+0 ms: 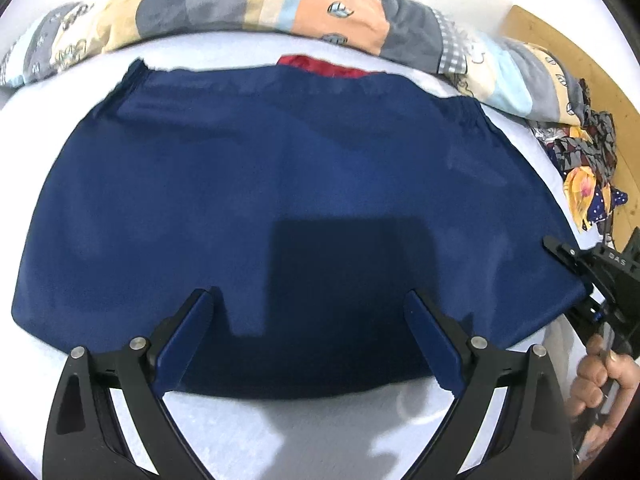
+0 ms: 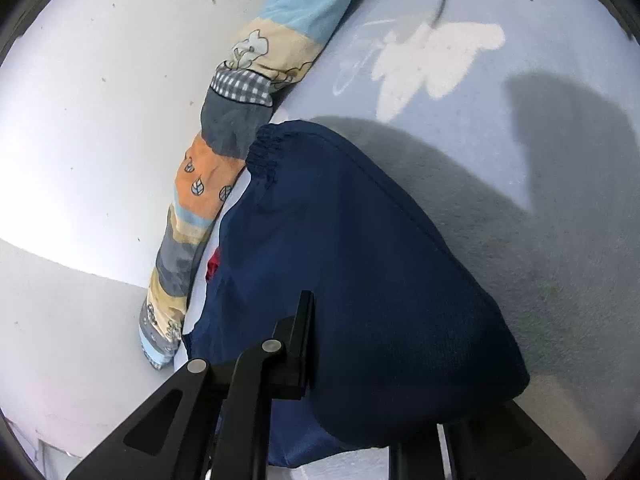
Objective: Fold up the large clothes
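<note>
Wide bare sheet (image 1: 280, 432) on the near side of the navy garment (image 1: 280, 200), plenty of room there between the spread fingers of the left gripper (image 1: 310, 344). Far side is tight: a rolled patchwork quilt (image 1: 248, 4) runs along the wall (image 2: 100, 100), just beyond the waistband. To the right, a heap of patterned clothes (image 1: 588, 168) crowds the wooden edge (image 1: 560, 44). The right gripper (image 1: 588, 276) blocks that corner of the garment.

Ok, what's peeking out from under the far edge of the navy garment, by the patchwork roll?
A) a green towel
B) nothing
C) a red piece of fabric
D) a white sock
C: a red piece of fabric shows just past the elastic edge of the navy garment, in front of the patchwork roll.
</note>
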